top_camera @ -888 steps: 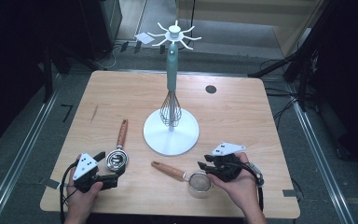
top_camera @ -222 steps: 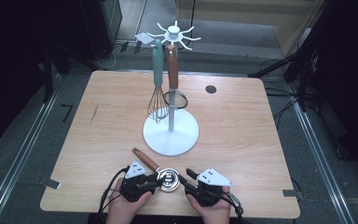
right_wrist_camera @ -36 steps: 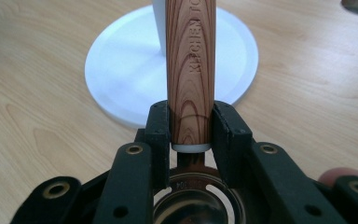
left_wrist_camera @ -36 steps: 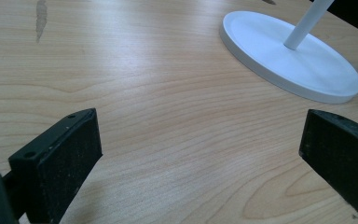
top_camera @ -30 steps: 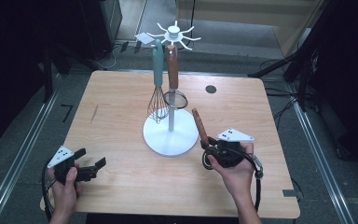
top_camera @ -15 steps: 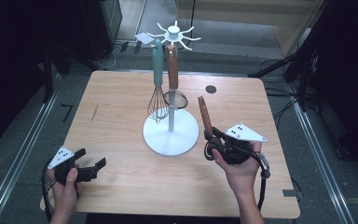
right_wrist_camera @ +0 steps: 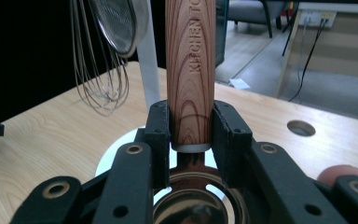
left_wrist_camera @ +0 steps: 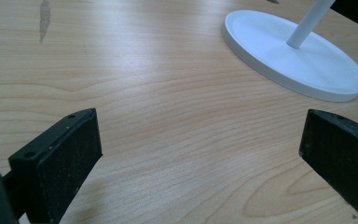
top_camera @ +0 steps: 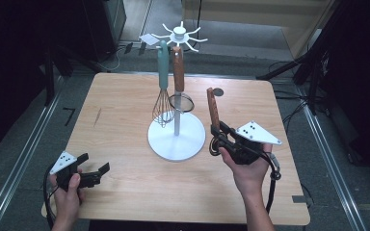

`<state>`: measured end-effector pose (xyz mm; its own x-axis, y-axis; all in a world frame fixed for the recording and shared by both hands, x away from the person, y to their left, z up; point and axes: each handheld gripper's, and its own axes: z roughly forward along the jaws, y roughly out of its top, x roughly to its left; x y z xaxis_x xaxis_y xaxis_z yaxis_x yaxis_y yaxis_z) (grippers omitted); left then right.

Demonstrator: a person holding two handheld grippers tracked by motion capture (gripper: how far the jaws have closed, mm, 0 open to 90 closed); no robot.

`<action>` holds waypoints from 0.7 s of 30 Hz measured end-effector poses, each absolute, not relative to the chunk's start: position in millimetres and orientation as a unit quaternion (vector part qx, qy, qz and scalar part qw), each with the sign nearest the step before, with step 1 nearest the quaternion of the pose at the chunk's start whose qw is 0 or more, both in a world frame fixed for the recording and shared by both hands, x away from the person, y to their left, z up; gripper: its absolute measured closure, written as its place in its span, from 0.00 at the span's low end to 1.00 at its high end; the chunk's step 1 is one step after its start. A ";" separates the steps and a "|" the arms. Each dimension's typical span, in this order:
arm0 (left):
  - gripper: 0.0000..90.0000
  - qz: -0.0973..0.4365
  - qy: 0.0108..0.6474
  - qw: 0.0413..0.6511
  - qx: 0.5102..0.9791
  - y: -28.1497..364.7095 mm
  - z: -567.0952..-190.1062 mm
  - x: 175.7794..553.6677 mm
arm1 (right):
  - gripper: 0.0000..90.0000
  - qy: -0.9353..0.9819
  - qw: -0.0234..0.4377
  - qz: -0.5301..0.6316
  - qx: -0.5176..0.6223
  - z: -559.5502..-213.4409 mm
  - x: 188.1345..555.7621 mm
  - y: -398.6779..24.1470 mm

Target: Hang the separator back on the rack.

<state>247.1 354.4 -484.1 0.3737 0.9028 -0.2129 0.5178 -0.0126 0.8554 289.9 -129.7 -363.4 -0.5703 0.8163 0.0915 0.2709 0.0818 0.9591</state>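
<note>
Black left gripper (top_camera: 90,174), black right gripper (top_camera: 220,136), grey triangular plates, trailing black cables

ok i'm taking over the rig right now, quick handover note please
Right gripper: shut on the wood-handled utensil, held handle-up beside the stand.
Left gripper: open, nothing between its jaws, low over the table at front left.
Done: the teal whisk and the strainer hang on the white stand.
Left: probably hang the held utensil on a free hook at the top of the stand, then let go.
</note>
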 end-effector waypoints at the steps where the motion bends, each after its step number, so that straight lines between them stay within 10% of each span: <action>1: 0.00 0.204 0.521 0.472 0.681 354.3 -484.1 247.1 | 0.79 0.691 0.250 0.555 0.390 -362.1 289.8 -128.9; 21: 0.00 0.202 0.522 0.472 0.681 354.4 -484.1 247.2 | 0.79 0.671 0.268 0.597 0.347 -337.8 289.1 -111.9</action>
<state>247.2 354.4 -484.1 0.3725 0.9020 -0.2180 0.5198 -0.0082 0.8543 289.1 -111.9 -337.8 -0.6151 0.7865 0.0545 0.1458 0.0455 0.9883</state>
